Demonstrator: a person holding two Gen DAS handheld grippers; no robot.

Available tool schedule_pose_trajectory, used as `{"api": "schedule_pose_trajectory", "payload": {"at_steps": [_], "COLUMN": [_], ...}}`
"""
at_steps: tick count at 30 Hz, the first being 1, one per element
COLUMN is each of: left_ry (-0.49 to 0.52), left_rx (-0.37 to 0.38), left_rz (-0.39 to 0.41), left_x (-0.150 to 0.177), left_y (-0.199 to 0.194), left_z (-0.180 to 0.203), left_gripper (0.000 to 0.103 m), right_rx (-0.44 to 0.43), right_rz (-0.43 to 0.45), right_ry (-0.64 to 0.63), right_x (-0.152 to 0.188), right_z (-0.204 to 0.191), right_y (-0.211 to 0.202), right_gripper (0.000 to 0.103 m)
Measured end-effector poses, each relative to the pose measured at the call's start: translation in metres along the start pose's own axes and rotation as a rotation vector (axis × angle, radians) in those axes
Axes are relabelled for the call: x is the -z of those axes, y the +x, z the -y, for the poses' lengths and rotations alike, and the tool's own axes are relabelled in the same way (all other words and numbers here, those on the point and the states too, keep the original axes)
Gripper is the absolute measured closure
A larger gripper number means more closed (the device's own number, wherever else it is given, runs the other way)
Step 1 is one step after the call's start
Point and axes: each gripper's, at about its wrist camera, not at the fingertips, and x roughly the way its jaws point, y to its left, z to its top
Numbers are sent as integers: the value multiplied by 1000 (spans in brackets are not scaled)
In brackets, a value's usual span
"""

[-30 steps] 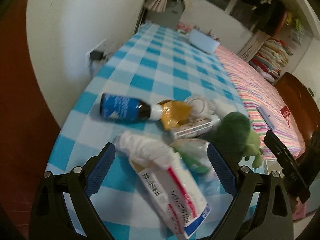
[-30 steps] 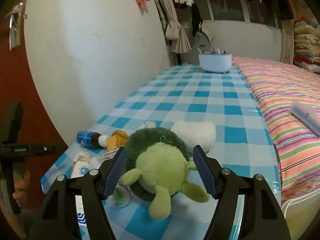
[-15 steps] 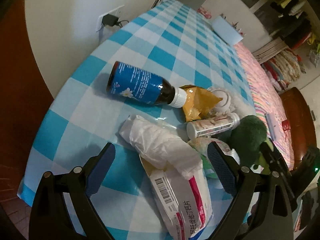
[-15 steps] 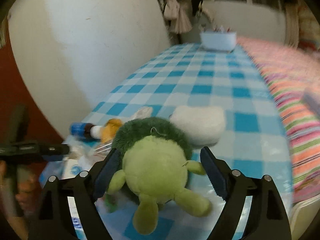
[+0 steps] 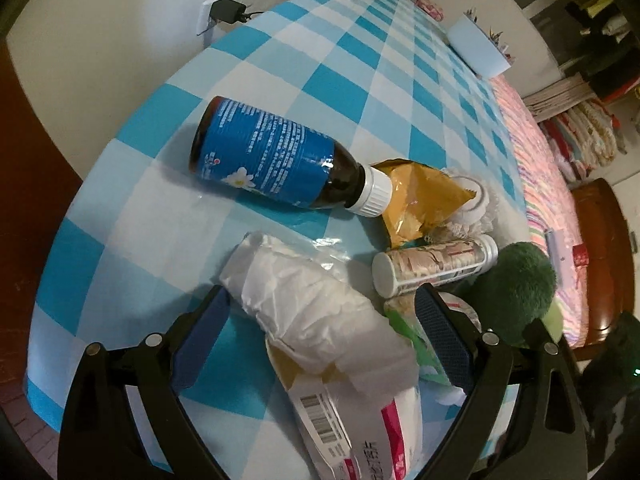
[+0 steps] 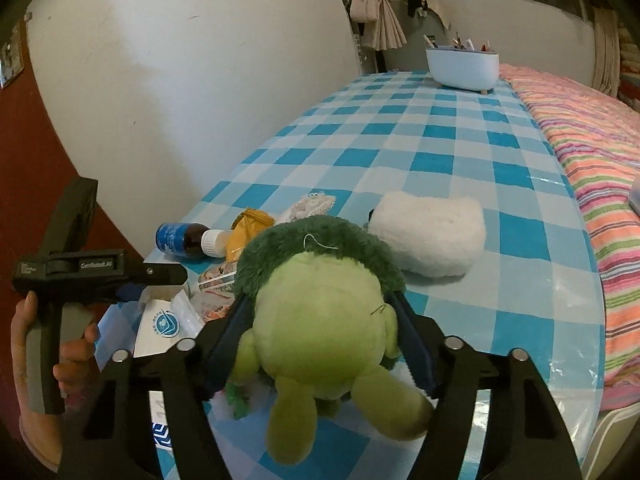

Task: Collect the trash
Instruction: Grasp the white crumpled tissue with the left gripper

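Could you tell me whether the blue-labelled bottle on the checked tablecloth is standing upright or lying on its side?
On its side. The blue-labelled bottle lies flat on the tablecloth, white cap screwed on, against the yellow wrapper.

Home bedroom; striped bed cover [image 6: 592, 152], hanging clothes [image 6: 376, 20], checked tablecloth [image 6: 420, 136], folded linens [image 5: 584, 136]

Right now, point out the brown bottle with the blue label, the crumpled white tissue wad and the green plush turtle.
Brown bottle with the blue label [image 5: 264, 152]: left wrist view, on its label.
Crumpled white tissue wad [image 5: 308, 304]: left wrist view, mid-wad.
Green plush turtle [image 6: 320, 308]: right wrist view, on its pale belly.
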Motion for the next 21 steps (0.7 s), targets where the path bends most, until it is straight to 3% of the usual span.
{"api": "schedule_pose_trajectory", "payload": {"at_steps": [3, 4, 5, 7, 12, 21], "left_ry": [1, 7, 12, 10, 22, 97], "left_rx": [-6, -15, -26, -15, 2, -45], "left_rz": [13, 21, 26, 11, 24, 208], "left_x": [-1, -1, -2, -2, -1, 5], "left_y": [0, 0, -1, 2, 2, -36], "left_z": [2, 2, 2, 1, 2, 26], "left_gripper": [17, 30, 53, 67, 78, 79], "right_rx": [-8, -8, -7, -10, -27, -13], "right_rz": [17, 20, 31, 53, 138, 176], "right_ry": [10, 8, 10, 17, 49, 98], "right_x": [1, 0, 1, -1, -4, -3], "right_z": [1, 1, 1, 1, 7, 21], "right_y": [-4, -4, -6, -10, -29, -44], "right_gripper": [41, 42, 42, 43, 43, 43]}}
